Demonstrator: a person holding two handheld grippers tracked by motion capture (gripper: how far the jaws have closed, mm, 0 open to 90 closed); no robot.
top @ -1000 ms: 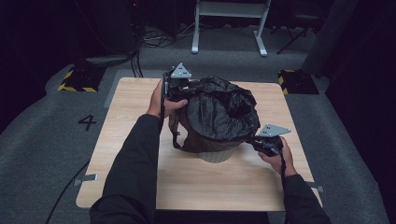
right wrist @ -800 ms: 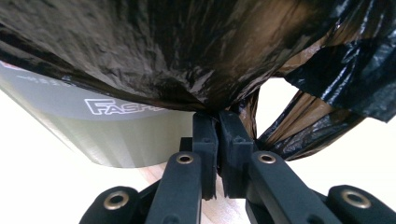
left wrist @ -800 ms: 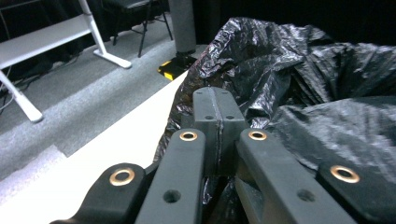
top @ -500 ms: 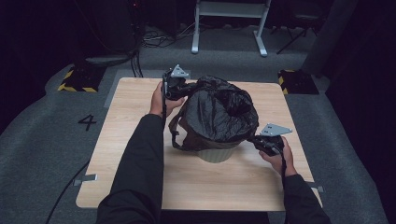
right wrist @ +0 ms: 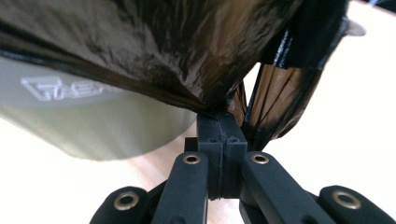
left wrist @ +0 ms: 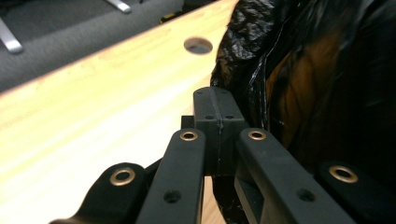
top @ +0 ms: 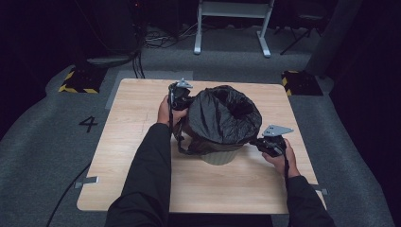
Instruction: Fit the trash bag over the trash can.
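A grey-green bin (top: 218, 157) stands on the wooden table (top: 132, 142), with a black bag (top: 222, 118) draped over its top and its mouth open. My left gripper (top: 184, 103) is at the bag's back left side. In the left gripper view its jaws (left wrist: 218, 100) are shut, with bag film (left wrist: 261, 70) right beside and under them. My right gripper (top: 257, 142) is low at the bag's right front. In the right gripper view its jaws (right wrist: 221, 123) are shut on taut bag film (right wrist: 154, 56), with the bin's wall (right wrist: 93, 121) behind.
A round hole (left wrist: 198, 45) is cut in the table's far edge. On the floor behind stand a white frame's legs (top: 231, 28) and two yellow-black striped blocks (top: 78, 80) (top: 300, 82). A "4" (top: 88, 124) is marked on the floor at the left.
My left hand has come down along the bag's left side with its gripper, and the bag sits lower and smoother over the bin. The right hand has stayed put.
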